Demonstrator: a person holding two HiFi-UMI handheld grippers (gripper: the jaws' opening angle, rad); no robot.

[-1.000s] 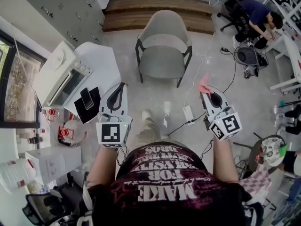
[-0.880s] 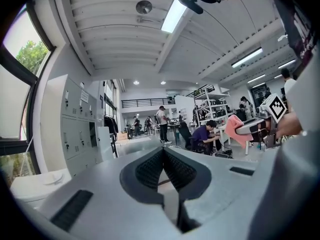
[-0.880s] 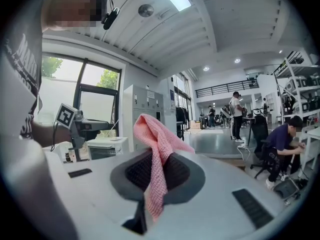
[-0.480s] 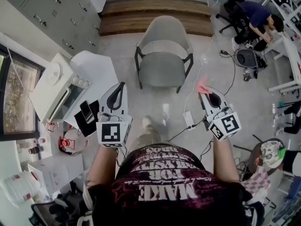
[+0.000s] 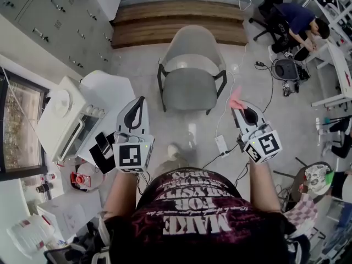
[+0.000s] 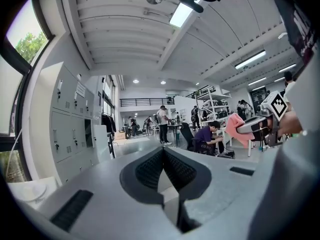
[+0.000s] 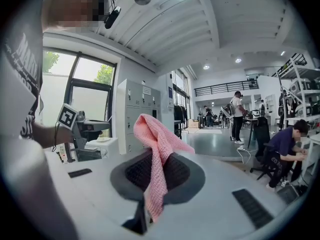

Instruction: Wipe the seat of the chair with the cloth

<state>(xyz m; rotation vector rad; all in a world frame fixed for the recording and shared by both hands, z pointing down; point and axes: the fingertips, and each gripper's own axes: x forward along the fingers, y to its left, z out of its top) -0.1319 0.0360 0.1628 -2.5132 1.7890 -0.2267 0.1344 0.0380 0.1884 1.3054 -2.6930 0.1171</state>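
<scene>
A grey chair [image 5: 190, 70] with a dark frame stands on the floor ahead of me, its seat [image 5: 188, 91] bare. My right gripper [image 5: 237, 106] is shut on a pink cloth [image 5: 236, 100], held to the right of the chair and apart from it. In the right gripper view the cloth [image 7: 156, 156] is pinched between the jaws and flops over their tip. My left gripper [image 5: 141, 100] is held level at the left of the chair, shut and empty; in the left gripper view its jaws [image 6: 163, 151] meet with nothing between them.
A white table [image 5: 113, 92] at the left carries a toaster oven [image 5: 69, 120] and phones [image 5: 103, 144]. Cables and a power strip [image 5: 222, 144] lie on the floor right of the chair. A seated person [image 5: 300, 18] works at the far right; lockers [image 5: 49, 15] line the left.
The chair sits a little lower in the head view, so I have stepped slightly toward it. Both grippers hold the same pose, the cloth still in the right one.
</scene>
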